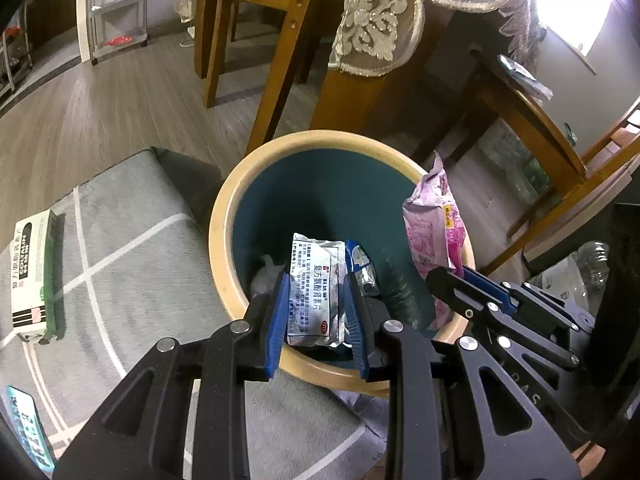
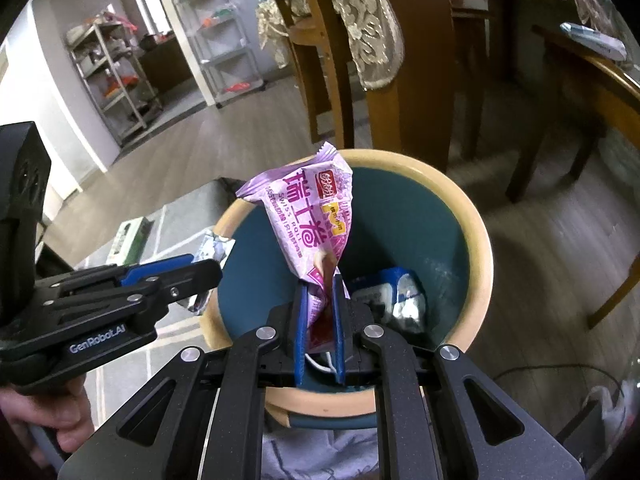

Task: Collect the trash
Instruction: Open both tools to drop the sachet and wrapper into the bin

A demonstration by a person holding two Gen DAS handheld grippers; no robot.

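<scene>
A round bin with a tan rim (image 1: 224,208) and teal inside stands on the floor; it also shows in the right wrist view (image 2: 482,240). My left gripper (image 1: 316,292) is shut on a silver medicine sachet (image 1: 314,292) and holds it over the bin's near rim. My right gripper (image 2: 320,292) is shut on a pink Swiss roll wrapper (image 2: 308,216), held upright over the bin; the wrapper shows in the left wrist view (image 1: 434,224). A blue and silver wrapper (image 2: 394,292) and crumpled white trash (image 1: 266,276) lie inside the bin.
A green and white box (image 1: 34,272) lies on the grey rug (image 1: 132,240) at left. Wooden chairs (image 1: 280,60) and a table with a lace cloth (image 1: 384,12) stand behind the bin. A clear plastic bottle (image 1: 580,272) lies at right.
</scene>
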